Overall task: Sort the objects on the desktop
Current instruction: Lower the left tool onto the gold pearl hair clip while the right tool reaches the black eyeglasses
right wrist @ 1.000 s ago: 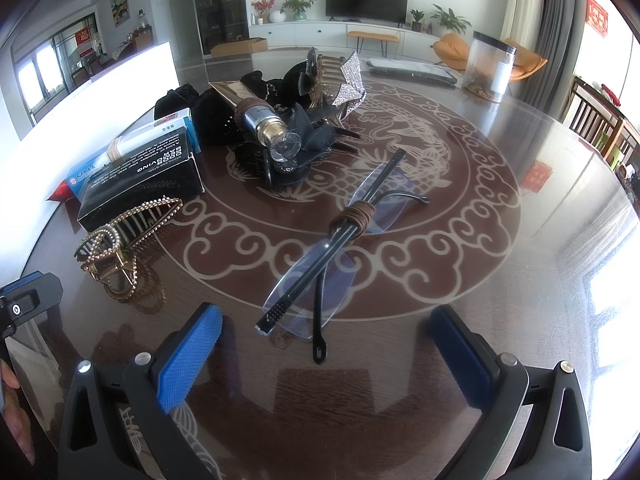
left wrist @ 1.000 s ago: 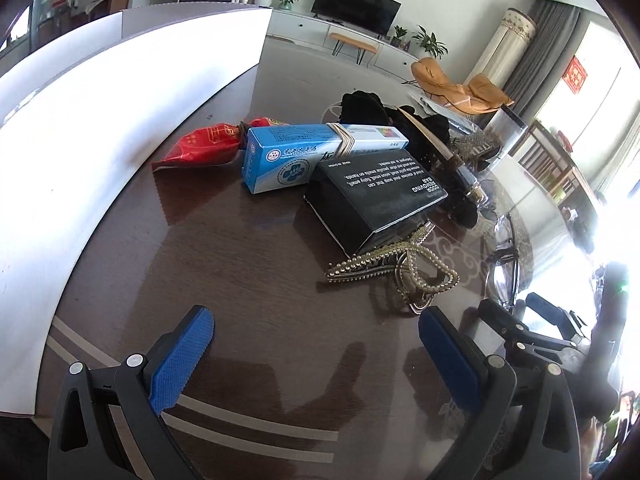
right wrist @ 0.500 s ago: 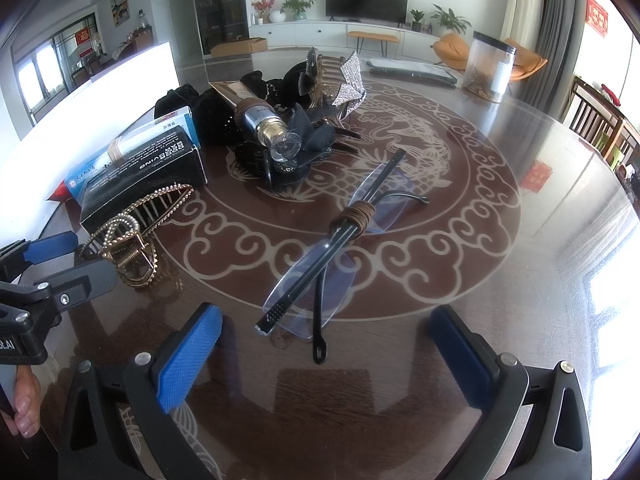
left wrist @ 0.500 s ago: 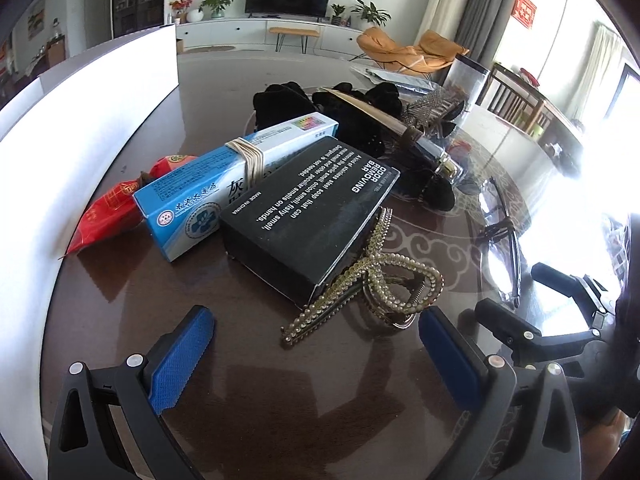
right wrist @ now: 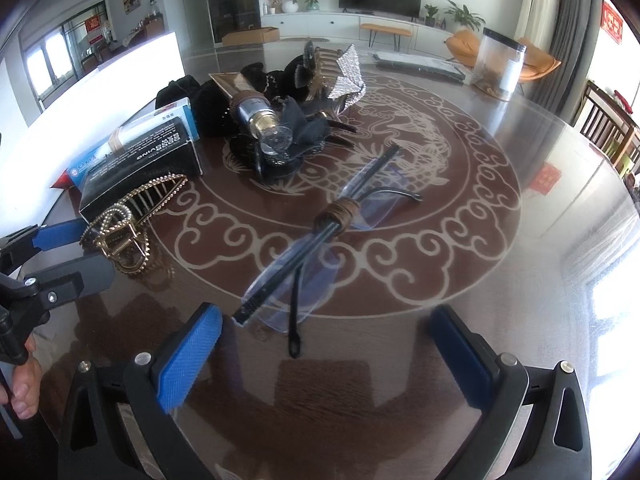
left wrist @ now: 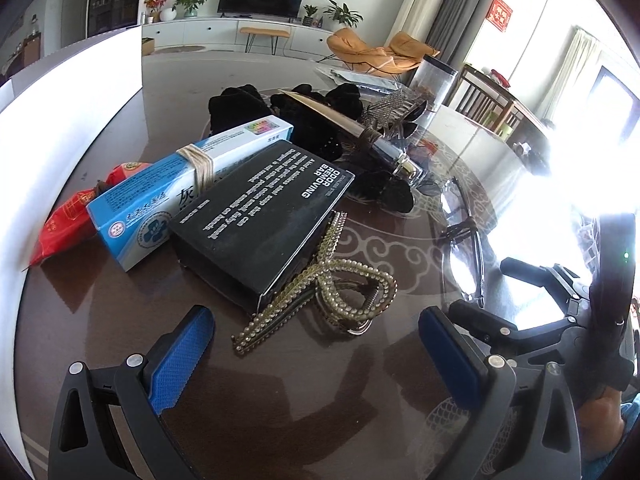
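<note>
While both our left gripper (left wrist: 316,356) and right gripper (right wrist: 324,352) hang spread and empty, nothing looks sorted: the hair clip (left wrist: 340,292), black box (left wrist: 260,220) and glasses (right wrist: 320,236) crowd mid-frame.

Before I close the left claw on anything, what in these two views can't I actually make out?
- Left wrist view: window glare washes out the far half of the glasses and the table beyond.
- Left wrist view: the black box covers part of the blue carton; the carton hides most of the red packet.
- Right wrist view: the left claw is cut off by the frame edge.
- Both views: the black fabric pile is too dark to separate into items.
</note>
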